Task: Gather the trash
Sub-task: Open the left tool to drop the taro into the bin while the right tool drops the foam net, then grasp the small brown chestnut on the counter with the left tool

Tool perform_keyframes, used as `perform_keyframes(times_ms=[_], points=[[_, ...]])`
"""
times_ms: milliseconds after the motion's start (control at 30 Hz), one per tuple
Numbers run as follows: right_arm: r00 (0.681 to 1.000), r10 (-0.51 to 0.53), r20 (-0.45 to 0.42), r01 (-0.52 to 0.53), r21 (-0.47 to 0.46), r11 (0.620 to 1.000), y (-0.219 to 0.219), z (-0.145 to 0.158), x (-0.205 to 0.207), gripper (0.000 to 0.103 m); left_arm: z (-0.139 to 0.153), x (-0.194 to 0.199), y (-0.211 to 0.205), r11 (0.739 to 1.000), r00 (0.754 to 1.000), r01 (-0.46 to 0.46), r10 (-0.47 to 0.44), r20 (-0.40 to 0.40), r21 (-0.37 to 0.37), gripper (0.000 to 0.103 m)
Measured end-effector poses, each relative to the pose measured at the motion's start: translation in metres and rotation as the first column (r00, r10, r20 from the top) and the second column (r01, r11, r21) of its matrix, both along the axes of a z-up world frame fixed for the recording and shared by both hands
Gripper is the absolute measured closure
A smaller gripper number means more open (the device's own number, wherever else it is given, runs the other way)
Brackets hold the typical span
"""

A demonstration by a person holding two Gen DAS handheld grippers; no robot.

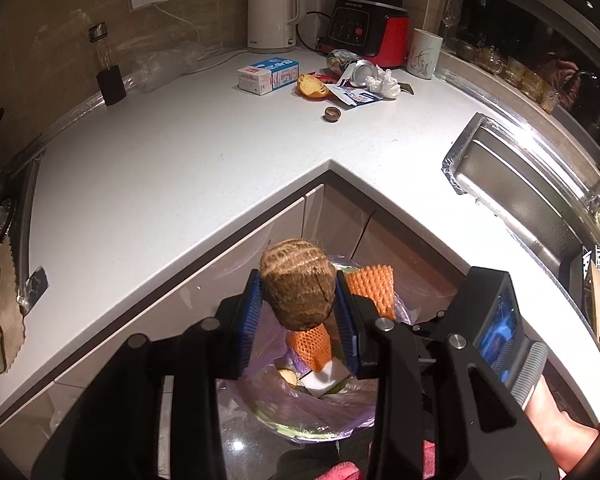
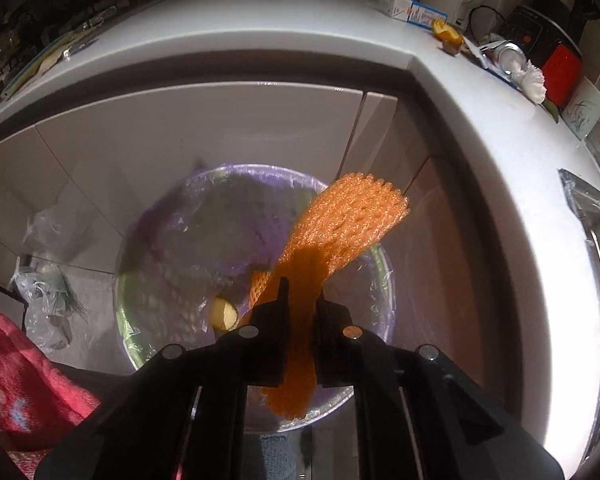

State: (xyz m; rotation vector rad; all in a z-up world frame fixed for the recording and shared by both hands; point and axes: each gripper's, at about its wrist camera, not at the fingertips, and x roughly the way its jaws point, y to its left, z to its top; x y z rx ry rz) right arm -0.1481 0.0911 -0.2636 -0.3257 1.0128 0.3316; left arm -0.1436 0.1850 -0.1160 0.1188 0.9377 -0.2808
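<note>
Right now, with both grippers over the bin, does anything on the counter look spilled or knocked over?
Yes: a drink can lies tipped on its side at the back of the countertop, amid a crumpled tissue, torn wrapper and orange peel. It looks like uncollected litter. No liquid spill is visible.

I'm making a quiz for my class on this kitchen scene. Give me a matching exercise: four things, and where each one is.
Things:
1. taro root
2. orange foam net
3. kettle
4. crumpled tissue

Places:
A. gripped in the right tongs
B. upright at the back wall
C. gripped in the left tongs
D. lying on the counter

Pairs: 1-C, 2-A, 3-B, 4-D
</note>
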Motion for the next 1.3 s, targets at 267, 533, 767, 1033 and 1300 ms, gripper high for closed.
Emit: perform_keyframes(times_ms=[267, 533, 767, 1033, 1300], points=[[1.0, 0.004, -0.012, -0.005, -0.071, 0.997, 0.014, -0.021, 0.004, 0.034, -0.005, 0.004, 0.001, 1.0, 1.0, 0.011, -0.011, -0.011, 0.009, 0.068], [0.986, -0.088, 0.141, 0.084, 0.032, 0.996, -0.01, 0.045, -0.01, 0.019, -0.015, 0.003, -0.002, 0.998, 0.998, 0.069, -0.068, -0.007, 0.013, 0.068], [0.956, -0.149, 0.251, 0.139, 0.059, 0.989, -0.031, 0.101, -0.038, 0.015, -0.039, -0.005, -0.008, 0.988, 0.988, 0.151, -0.152, 0.001, 0.04, 0.068], [0.929, -0.219, 0.298, 0.221, 0.029, 0.975, -0.048, 0.129, -0.063, 0.014, -0.102, -0.003, -0.019, 0.978, 0.972, 0.204, -0.197, -0.125, 0.049, 0.068], [0.913, -0.278, 0.298, 0.274, 0.058, 0.96, -0.063, 0.144, -0.068, 0.014, -0.15, 0.0, -0.029, 0.971, 0.95, 0.23, -0.207, -0.235, 0.071, 0.05]])
